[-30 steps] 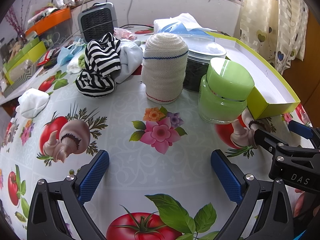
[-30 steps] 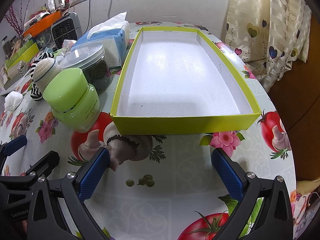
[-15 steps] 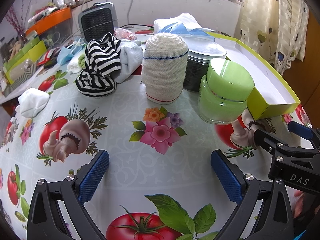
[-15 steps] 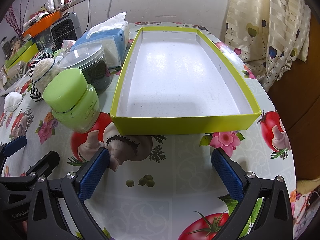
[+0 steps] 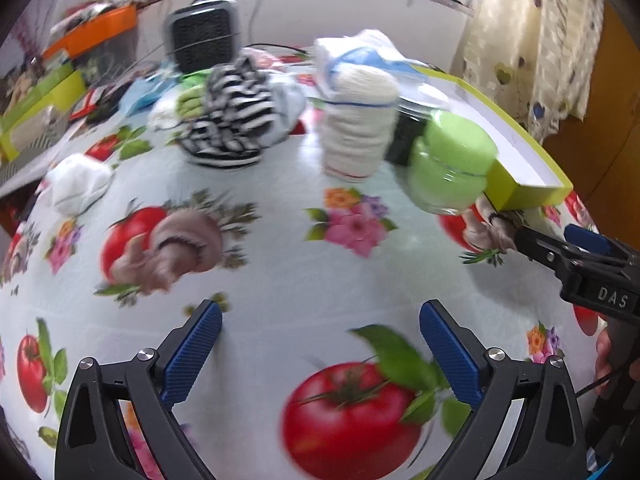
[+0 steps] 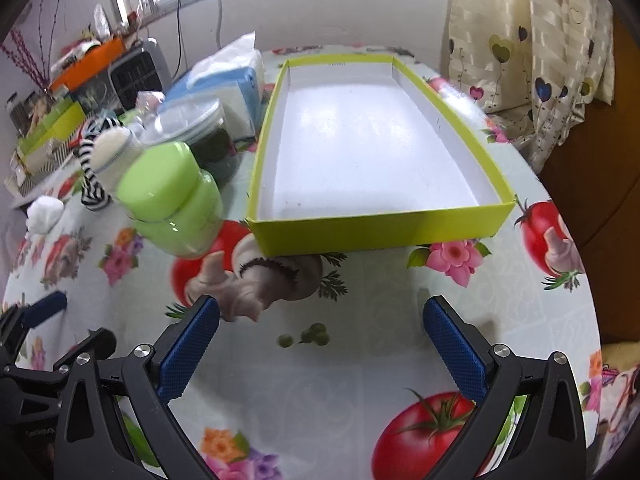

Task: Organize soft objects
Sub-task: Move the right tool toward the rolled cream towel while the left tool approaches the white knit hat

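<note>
Nothing sorted yet, judging by the bare yellow-rimmed tray (image 6: pixel 496 184) at twelve o'clock in the right wrist view. Left gripper (image 5: pixel 320 354) and right gripper (image 6: pixel 322 354) both spread wide, holding nothing, low over the tablecloth (image 5: pixel 280 272). Still to gather: bandage roll (image 5: pixel 360 128) at twelve, striped cloth (image 5: pixel 232 120) at eleven, white wad (image 5: pixel 78 184) at ten, green jar (image 5: pixel 452 164) at one likely staying out.
</note>
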Available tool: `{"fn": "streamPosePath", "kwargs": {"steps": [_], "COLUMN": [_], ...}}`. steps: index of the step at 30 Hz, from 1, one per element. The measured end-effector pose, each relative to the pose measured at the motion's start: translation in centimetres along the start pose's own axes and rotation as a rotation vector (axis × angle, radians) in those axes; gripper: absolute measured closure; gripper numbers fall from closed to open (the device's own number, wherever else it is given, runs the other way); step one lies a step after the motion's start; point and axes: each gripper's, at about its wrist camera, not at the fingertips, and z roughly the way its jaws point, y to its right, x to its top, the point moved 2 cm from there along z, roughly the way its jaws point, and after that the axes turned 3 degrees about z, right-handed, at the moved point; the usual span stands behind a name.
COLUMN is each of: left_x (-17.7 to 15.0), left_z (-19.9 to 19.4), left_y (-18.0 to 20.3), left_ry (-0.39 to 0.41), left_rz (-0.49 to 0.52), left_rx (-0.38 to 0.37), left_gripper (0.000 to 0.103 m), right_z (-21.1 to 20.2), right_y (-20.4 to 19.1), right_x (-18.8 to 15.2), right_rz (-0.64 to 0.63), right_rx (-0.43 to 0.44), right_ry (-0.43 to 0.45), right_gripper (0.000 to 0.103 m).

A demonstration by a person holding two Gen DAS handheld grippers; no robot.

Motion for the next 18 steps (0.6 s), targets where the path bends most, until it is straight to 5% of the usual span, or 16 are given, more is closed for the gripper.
{"fn": "streamPosePath", "kwargs": {"steps": [18], "left_x": [0.9], "left_z": [-3.0], "left_y": [-10.9], "left_ry": [0.062], "left_rz": [-0.172], "left_rx": [0.089], "left_gripper": [0.004], "right_z": [-2.6], "right_y": [-8.7], "right_x": [1.2], "right_rz": [-0.114], "right_rx": [0.148], "right_ry": [0.104], "right_gripper": [0.001]}}
